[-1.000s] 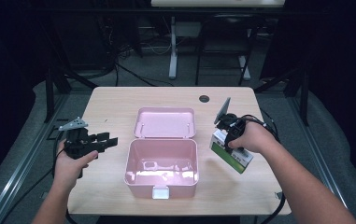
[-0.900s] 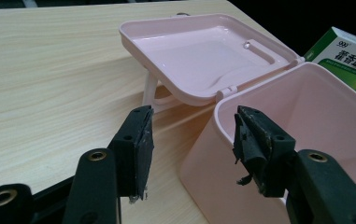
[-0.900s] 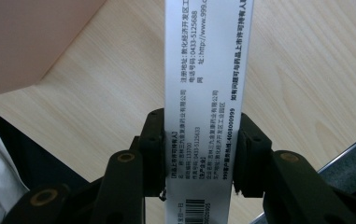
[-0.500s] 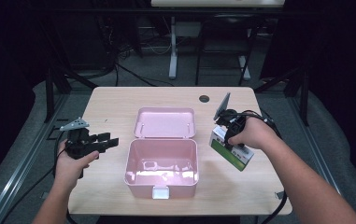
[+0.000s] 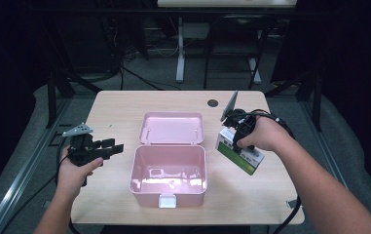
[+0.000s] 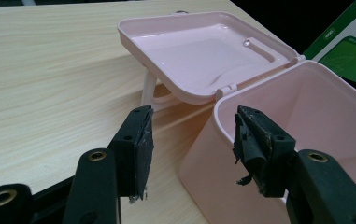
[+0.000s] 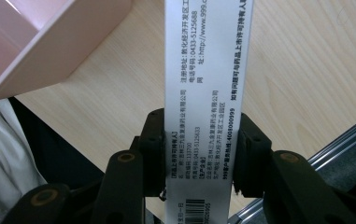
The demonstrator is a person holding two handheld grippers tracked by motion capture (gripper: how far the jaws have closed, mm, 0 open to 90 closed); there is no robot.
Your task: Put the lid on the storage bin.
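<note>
Green-and-white carton (image 5: pixel 239 152): right of the pink box (image 5: pixel 168 170), over the table's (image 5: pixel 120 105) right side. Long axis diagonal, far-left to near-right. Right gripper (image 5: pixel 238 134) clamped across its narrow white printed side (image 7: pixel 202 112). Pink box open, lid (image 5: pixel 172 128) folded back. Left gripper (image 5: pixel 106 147) near table's left edge, jaws parted, holding nothing, aimed at the box.

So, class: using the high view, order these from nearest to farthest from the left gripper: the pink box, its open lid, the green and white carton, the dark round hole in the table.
From the left gripper:
1. Pink box, just to its right, table centre.
2. Open lid, behind the box.
3. Green and white carton, far right, in the right gripper.
4. Dark round hole, at the back; nearly as far as the carton.
</note>
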